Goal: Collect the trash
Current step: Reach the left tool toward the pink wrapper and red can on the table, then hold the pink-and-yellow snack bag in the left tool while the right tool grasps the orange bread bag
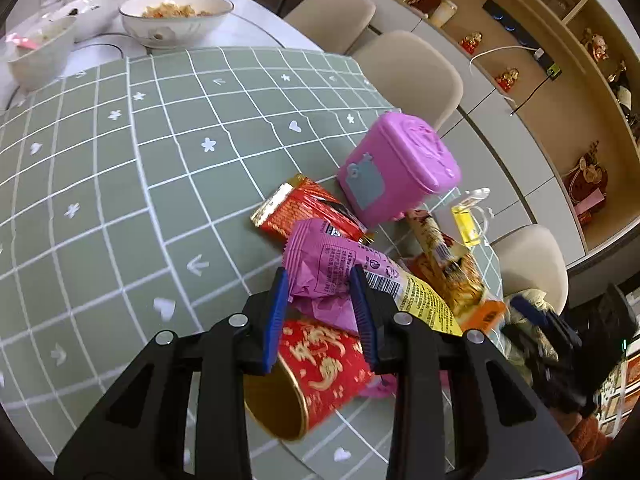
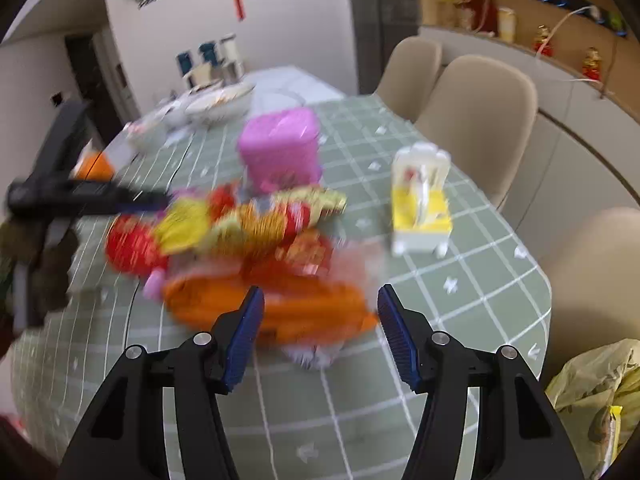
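Left gripper [image 1: 320,284] jaws clamped on purple wrapper [image 1: 324,264] above red cup [image 1: 316,364]; right gripper [image 2: 320,308] jaws apart near orange packet [image 2: 304,304].

A sage-green tablecloth [image 1: 100,200] is showing a white grid with hearts and stars; at its four o'clock, a pink-purple wrapper [image 1: 324,264] is overlapping a red-and-gold cup [image 1: 316,364].

Glossy crinkled purple wrapper [image 1: 328,264]
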{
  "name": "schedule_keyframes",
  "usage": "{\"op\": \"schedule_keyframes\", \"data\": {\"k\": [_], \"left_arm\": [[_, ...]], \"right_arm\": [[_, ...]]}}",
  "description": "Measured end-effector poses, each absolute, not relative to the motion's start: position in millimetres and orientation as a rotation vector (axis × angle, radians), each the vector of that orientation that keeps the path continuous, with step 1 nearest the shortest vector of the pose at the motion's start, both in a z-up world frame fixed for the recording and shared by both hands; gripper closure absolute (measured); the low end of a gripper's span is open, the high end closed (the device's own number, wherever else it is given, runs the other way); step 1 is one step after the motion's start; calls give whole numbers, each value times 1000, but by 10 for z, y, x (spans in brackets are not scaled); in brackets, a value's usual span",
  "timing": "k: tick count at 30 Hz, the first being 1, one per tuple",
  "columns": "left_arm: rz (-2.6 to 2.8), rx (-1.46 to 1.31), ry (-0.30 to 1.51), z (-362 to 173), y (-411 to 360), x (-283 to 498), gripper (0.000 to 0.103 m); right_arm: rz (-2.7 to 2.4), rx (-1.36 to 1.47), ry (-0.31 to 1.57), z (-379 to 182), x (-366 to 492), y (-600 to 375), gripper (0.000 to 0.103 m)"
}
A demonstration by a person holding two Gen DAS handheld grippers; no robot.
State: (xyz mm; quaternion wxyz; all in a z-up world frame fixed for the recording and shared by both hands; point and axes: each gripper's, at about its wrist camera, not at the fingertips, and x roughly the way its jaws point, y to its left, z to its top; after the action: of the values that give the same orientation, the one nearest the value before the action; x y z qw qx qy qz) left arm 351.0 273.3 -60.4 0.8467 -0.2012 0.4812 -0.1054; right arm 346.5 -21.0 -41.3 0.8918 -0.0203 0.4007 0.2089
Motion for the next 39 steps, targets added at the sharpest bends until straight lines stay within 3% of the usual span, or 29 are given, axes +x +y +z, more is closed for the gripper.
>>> {"op": "schedule_keyframes", "data": {"k": [7,15,18,23,28,33,39], "left_arm": [[-214,-418,956,-302,2662,3165,73],[-195,-399,965,-244,2441,2693,73],[-194,-407,960,-251,2326,2492,73],[-193,-366,923,-257,2143,2164,73],[-143,-318,921,-432,2129,2017,73],[-78,-296,927,-585,2306,2039,73],[-123,-314,948,-707,2440,2046,73]], "right_arm": [[417,-55,973,-782,3832,-142,47],[466,-71,1013,-799,3390,-469,79],[468,-72,993,-688,3246,-614,84],[419,-130,951,-506,3005,-798,84],[437,-60,967,-448,2913,-892,66],[442,-37,943,-381,2850,-748,59],[394,-82,975,-486,2820,-635,57]]}}
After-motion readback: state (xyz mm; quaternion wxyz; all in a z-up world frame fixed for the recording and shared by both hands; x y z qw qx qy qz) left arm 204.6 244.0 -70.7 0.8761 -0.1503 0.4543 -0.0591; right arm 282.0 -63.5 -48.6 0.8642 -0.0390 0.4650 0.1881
